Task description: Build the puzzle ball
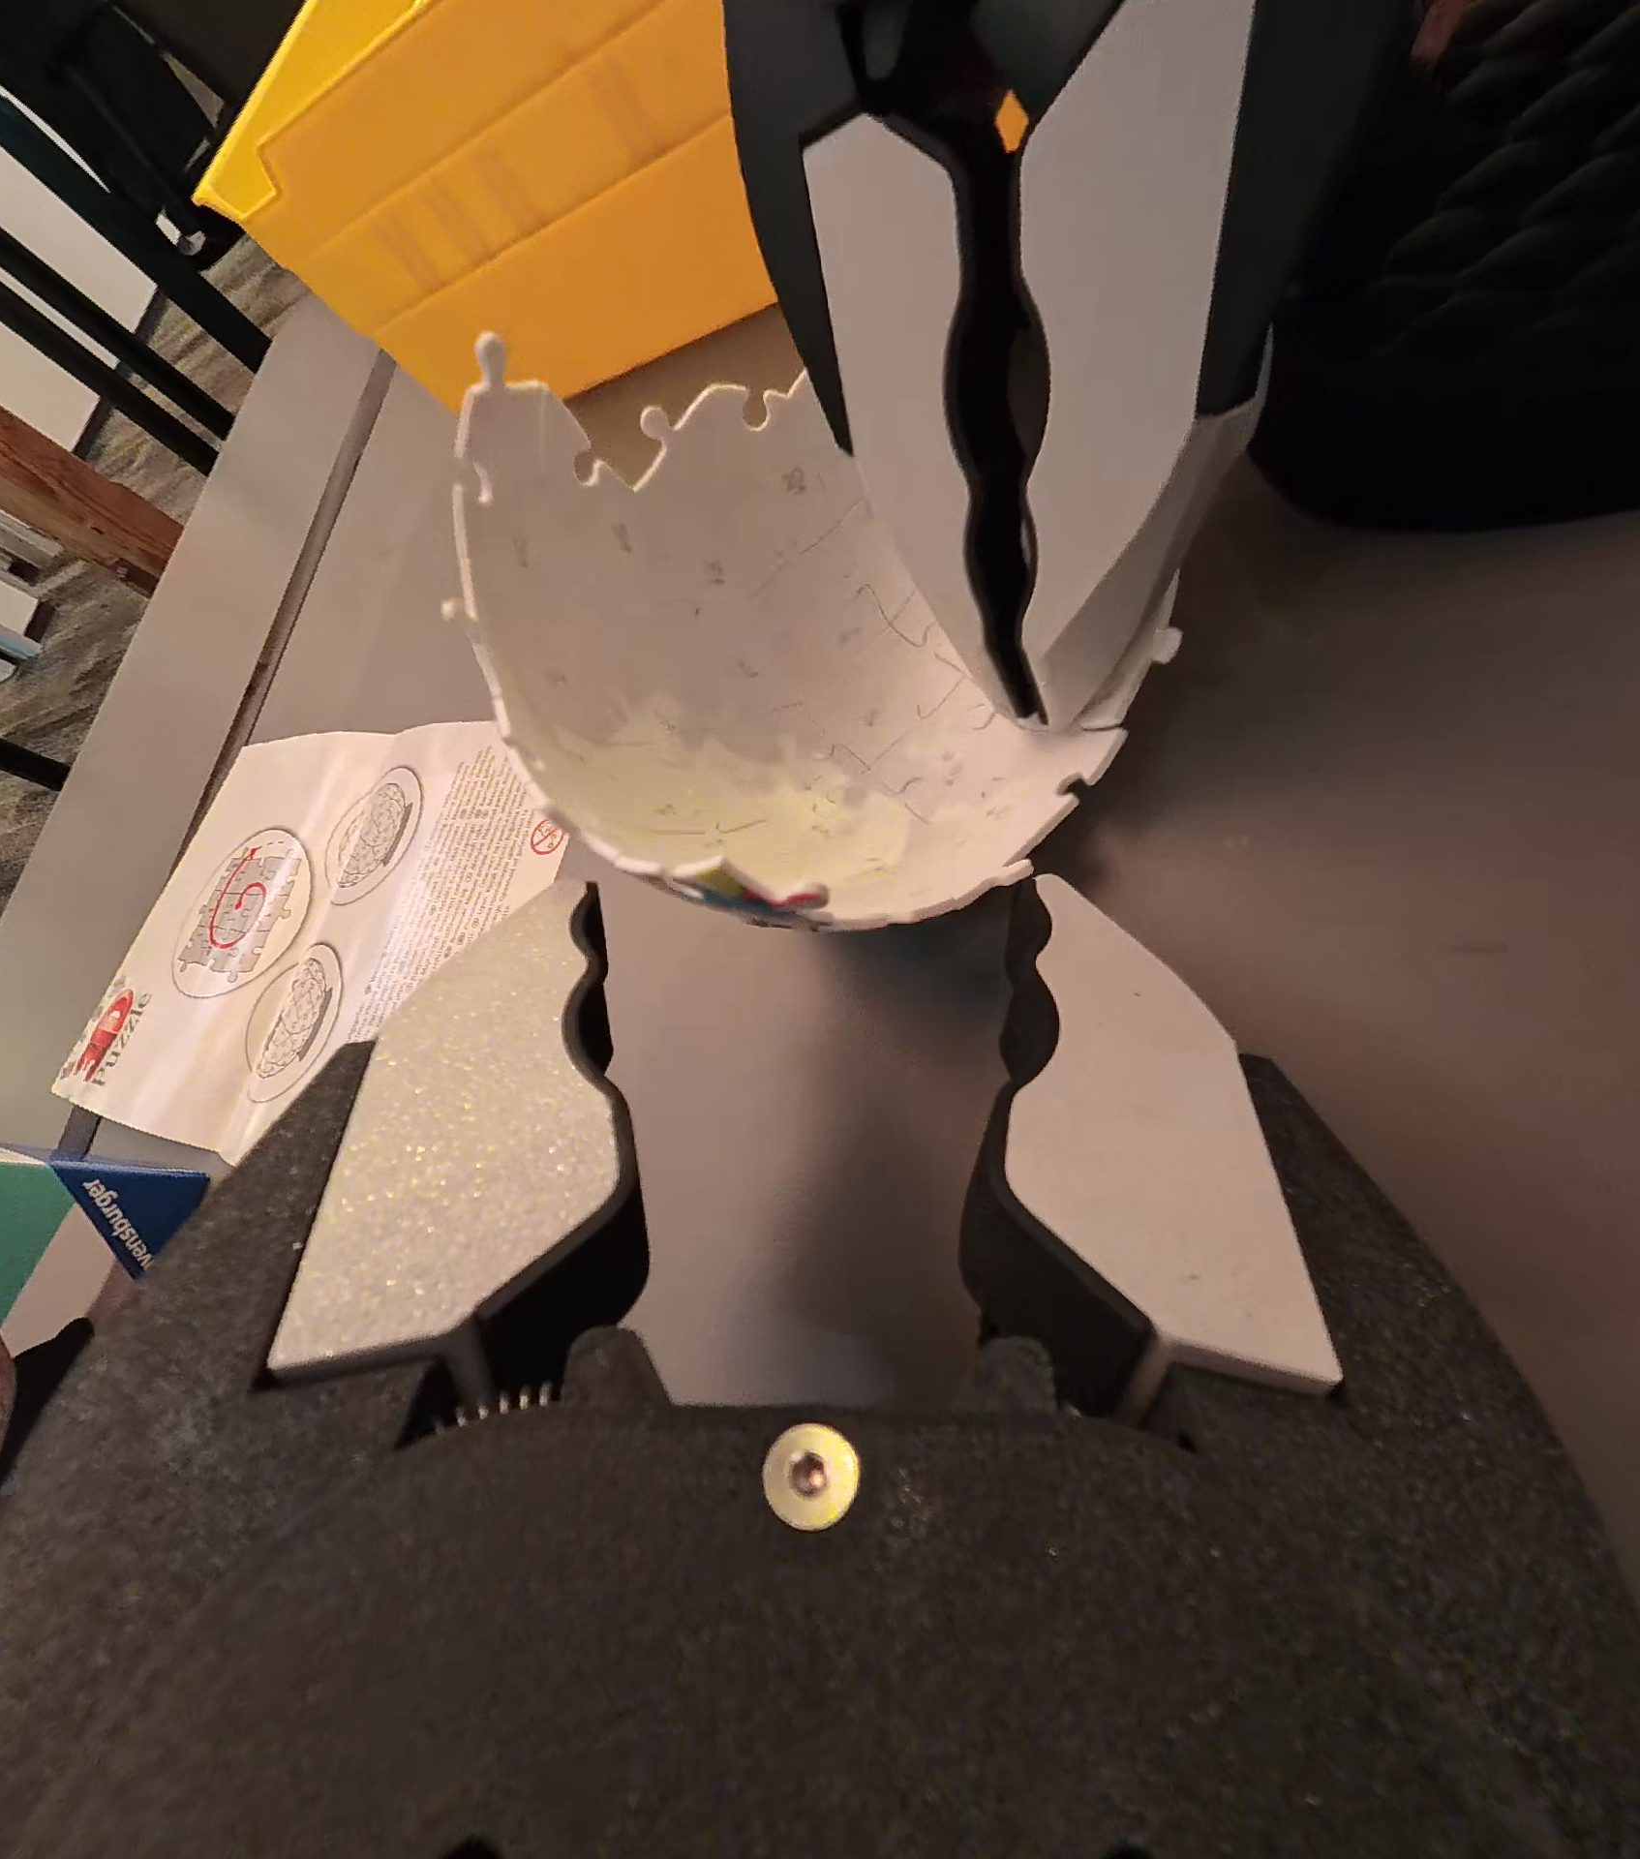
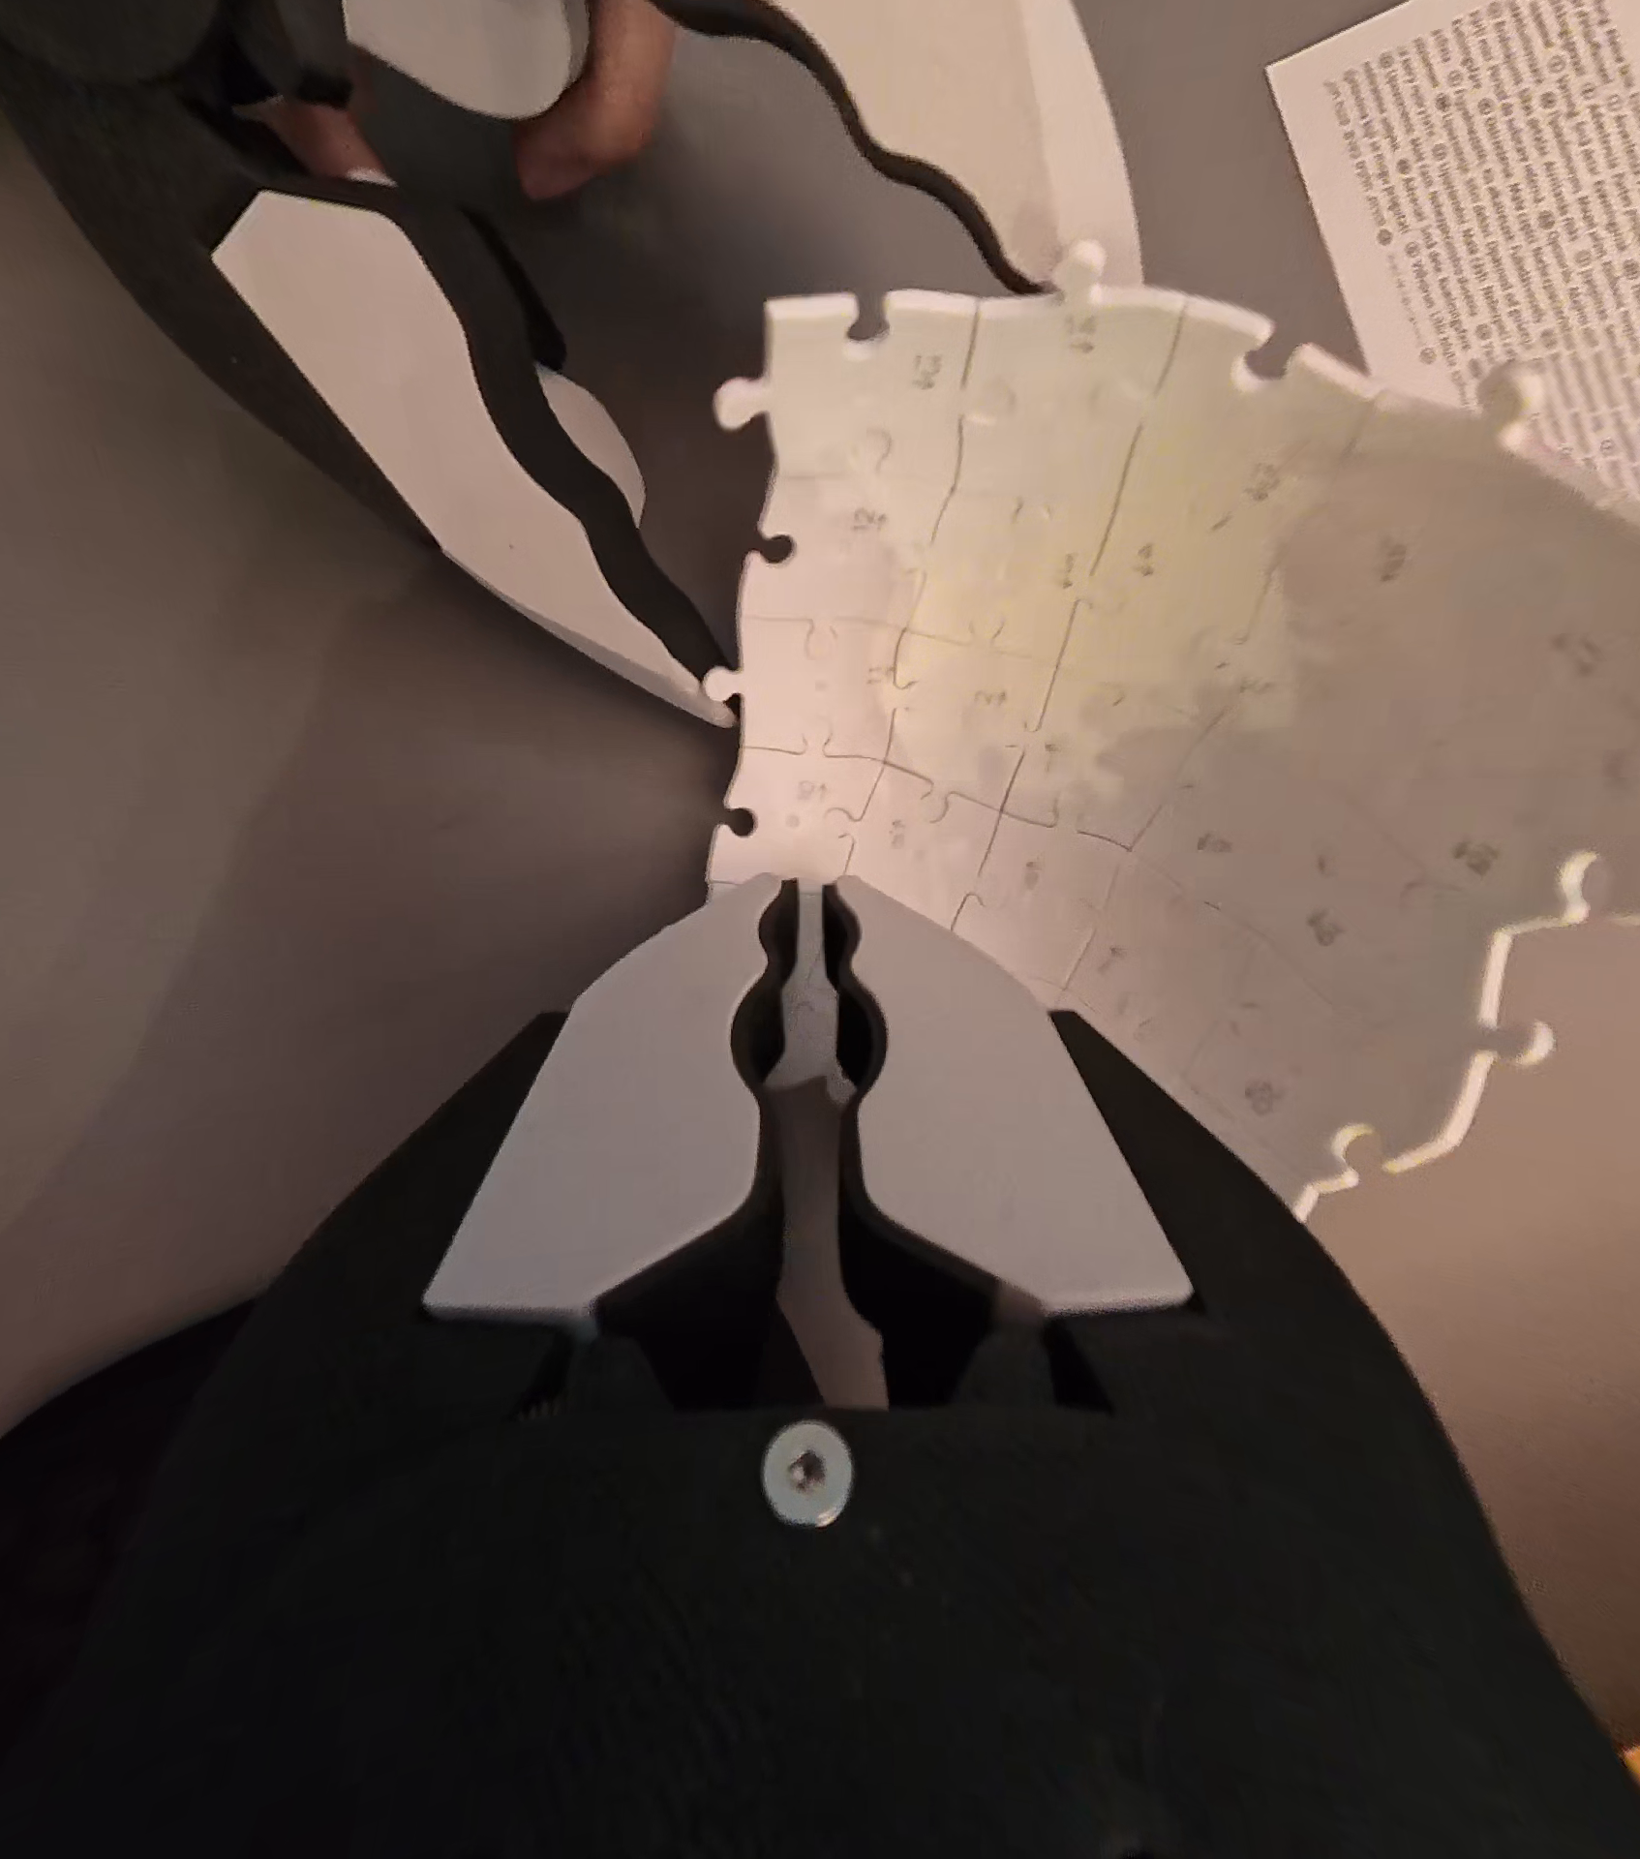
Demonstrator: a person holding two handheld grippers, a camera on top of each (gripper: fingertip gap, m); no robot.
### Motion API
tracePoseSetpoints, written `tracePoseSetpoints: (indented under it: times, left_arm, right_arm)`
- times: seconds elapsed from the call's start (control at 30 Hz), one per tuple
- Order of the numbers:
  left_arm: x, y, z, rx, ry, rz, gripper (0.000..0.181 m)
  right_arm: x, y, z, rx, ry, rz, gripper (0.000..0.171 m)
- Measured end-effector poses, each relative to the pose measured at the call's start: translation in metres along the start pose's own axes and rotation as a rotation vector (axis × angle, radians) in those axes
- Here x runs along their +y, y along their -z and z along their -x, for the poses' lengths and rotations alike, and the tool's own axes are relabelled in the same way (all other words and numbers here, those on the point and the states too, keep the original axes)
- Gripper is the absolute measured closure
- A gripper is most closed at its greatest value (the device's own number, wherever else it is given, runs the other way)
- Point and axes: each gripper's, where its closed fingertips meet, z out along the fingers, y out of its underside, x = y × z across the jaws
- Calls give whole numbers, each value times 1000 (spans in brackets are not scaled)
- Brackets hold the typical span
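Fingers first: the right gripper [image 2: 801, 890] is clamped narrow on the rim of the puzzle ball [image 2: 1047, 704], a thin edge of the shell pinched between its wavy black pads. The left gripper [image 1: 811, 895] stands wide with nothing between its fingers; in its own view the tips sit just under the shell's lower edge, and in the right wrist view one white fingertip [image 2: 710, 704] touches, or all but touches, a tab on the near rim.

The step in hand looks like a steadying or a handover of the half-built shell. To do it well, I would judge that the left fingers should close on a flat stretch of rim across two or three joined pieces rather than on a single tab, and gently, since a hard squeeze may pop the seams. The right grip should not loosen until the left one bears the weight.

The ball is held up above the grey table [image 1: 1399, 905], tilted so its hollow faces the cameras. It is a curved bowl of interlocked pieces, white inside with faint marks on each piece, its rim ragged with tabs and notches; a sliver of coloured print shows at the outer face. Roughly half the sphere seems built.

Beyond lie an instruction sheet [image 1: 313, 925], a yellow bin [image 1: 514, 201] and a puzzle box [image 1: 11, 1227].
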Motion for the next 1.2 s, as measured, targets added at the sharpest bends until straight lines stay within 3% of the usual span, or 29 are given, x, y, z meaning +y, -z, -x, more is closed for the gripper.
tracePoseSetpoints:
  times: [0.33, 0.6, 0.97, 1.2]
  left_arm:
    - [0, 0, -1, 4, 1, 1, 105]
    - [1, 1, -1, 23, 37, -6, 104]
    - [0, 16, -21, 29, 1, 8, 103]
    - [13, 37, -3, 44, 176, 8, 103]
  right_arm:
    - [-15, 16, -1, -5, -42, -97, 164]
    - [-30, 68, -14, 75, -86, -296, 164]
    - [-2, 82, -45, 263, -372, -239, 152]
    - [16, 75, -51, 282, -473, -129, 154]
